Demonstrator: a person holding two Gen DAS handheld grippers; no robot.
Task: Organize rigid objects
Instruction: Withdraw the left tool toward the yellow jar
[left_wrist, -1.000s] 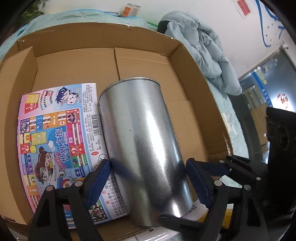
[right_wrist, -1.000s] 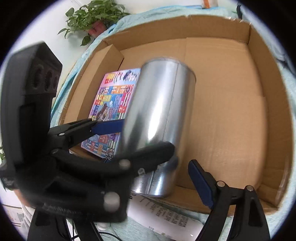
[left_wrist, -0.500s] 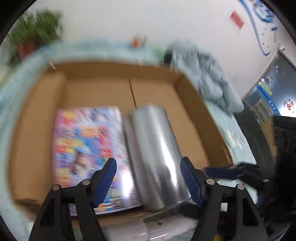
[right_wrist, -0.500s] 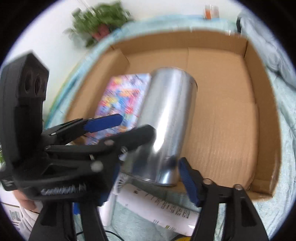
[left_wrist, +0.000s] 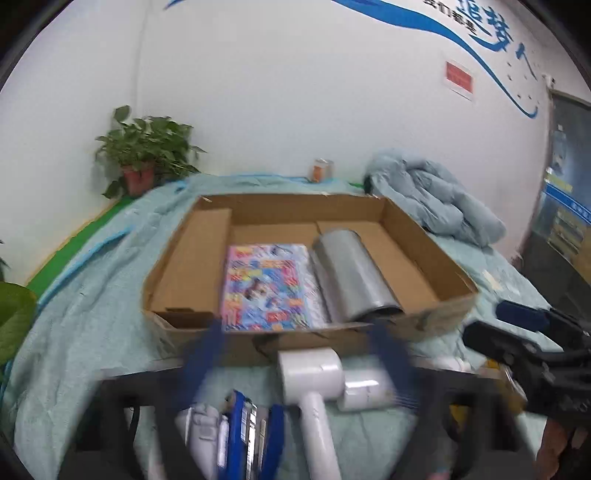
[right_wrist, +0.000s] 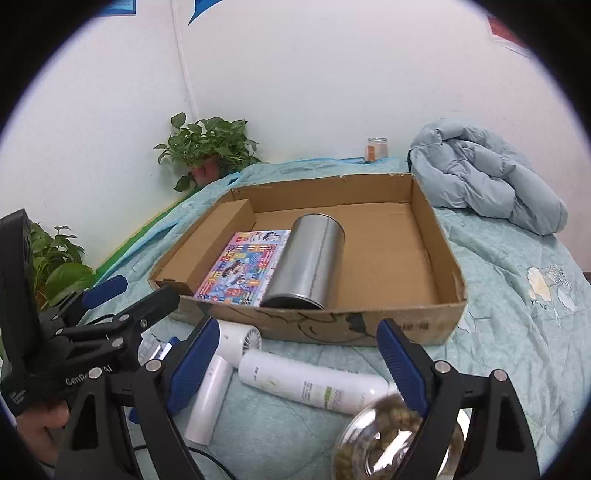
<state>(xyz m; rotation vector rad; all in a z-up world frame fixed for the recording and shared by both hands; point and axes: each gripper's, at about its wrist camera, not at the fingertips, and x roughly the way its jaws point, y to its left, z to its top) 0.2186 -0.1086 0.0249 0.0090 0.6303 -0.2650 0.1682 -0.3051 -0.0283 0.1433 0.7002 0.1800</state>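
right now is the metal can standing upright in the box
No, the metal can lies on its side in the cardboard box, beside the colourful game box.

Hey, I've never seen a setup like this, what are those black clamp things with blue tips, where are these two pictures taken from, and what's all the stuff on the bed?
There is no robot here: a person holds a pair of hand-held tongs in each hand, and each pair carries a wide-angle camera looking along its blue-padded fingers.

One picture is from the left tongs, blurred and closing with nothing between them. The other is from the right tongs, open and empty; the left tongs also show at its left edge.

On the teal bedspread sits a shallow cardboard box. Inside it, a colourful game box lies flat beside a metal tin lying on its side.

In front of the box lie a white hair dryer, a white bottle and a clear round jar. Nothing is held.
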